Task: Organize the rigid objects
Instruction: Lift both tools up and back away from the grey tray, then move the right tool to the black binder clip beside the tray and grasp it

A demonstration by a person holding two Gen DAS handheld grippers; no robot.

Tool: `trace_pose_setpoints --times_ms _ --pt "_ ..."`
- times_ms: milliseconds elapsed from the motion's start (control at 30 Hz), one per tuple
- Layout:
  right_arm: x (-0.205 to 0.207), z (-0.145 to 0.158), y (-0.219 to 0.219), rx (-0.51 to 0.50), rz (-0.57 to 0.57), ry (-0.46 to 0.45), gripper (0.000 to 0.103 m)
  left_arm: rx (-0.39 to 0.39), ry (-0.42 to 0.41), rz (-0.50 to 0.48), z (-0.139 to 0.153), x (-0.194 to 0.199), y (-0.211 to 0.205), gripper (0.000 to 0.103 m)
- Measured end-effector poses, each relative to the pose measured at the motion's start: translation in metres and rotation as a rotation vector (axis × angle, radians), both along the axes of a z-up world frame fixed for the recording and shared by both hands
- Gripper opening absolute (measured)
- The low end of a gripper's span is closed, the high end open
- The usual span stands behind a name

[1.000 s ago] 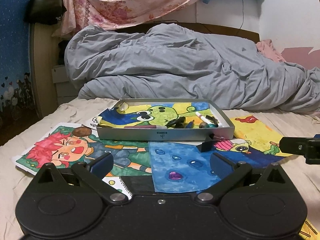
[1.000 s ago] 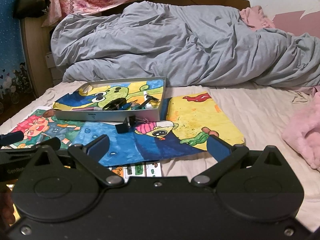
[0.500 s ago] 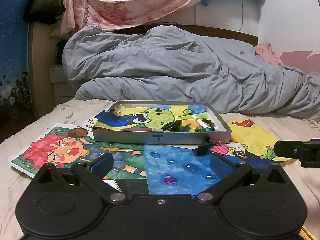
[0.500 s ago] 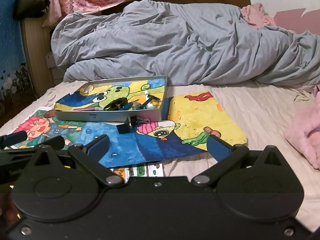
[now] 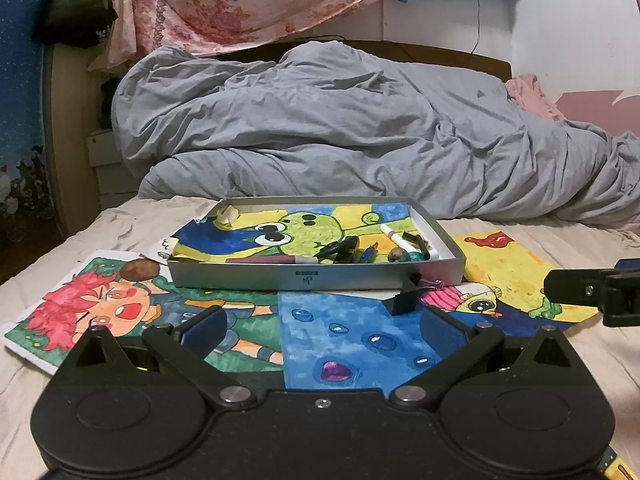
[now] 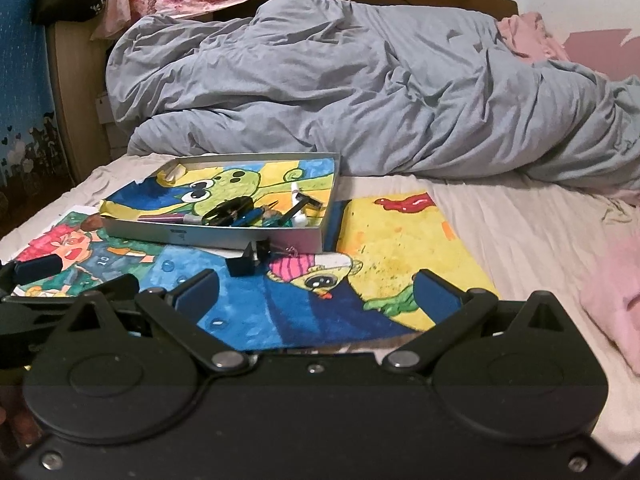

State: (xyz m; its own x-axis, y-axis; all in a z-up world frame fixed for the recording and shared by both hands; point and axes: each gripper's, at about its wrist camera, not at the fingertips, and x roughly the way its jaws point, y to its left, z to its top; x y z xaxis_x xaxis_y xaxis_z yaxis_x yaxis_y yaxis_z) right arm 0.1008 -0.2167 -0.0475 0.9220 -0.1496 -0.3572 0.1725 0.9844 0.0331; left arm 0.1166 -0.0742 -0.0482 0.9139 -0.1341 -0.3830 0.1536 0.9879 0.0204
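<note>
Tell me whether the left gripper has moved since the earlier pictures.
Yes. In the left wrist view the silver tray sits lower and smaller, and more wall shows above the grey duvet, so the open left gripper has pulled back and tilted upward.

Both views are dim and warm, lit by soft indoor light from above with no hard shadows. The crumpled grey duvet (image 5: 360, 136) shows only gentle shading in its folds. The white wall (image 5: 580, 20) at upper right is the brightest patch, slightly washed out. Fisheye distortion bends the curved wooden bed frame (image 5: 60, 140) at the left edge, and the corners darken. Fine grain and mild softness blur the small items in the shallow grey metal tray (image 6: 208, 236).
</note>
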Motion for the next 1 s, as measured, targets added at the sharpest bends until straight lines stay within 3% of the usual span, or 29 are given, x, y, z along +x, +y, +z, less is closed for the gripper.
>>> trace_pose_setpoints --times_ms 267,500,767,1000 --pt "0.035 -0.002 -0.021 -0.079 0.014 0.016 0.102 -0.014 0.018 -0.011 -0.01 0.029 -0.007 0.102" --pt "0.061 -0.007 -0.047 -0.035 0.003 0.037 0.102 -0.011 0.07 -0.104 -0.023 0.065 -0.025 0.102" --pt "0.074 -0.017 -0.045 -0.093 0.039 0.068 0.102 0.027 0.094 -0.155 -0.038 0.108 -0.047 0.101" --pt "0.087 -0.022 -0.048 -0.075 0.052 0.092 0.103 -0.003 0.15 -0.187 -0.043 0.134 -0.051 0.085"
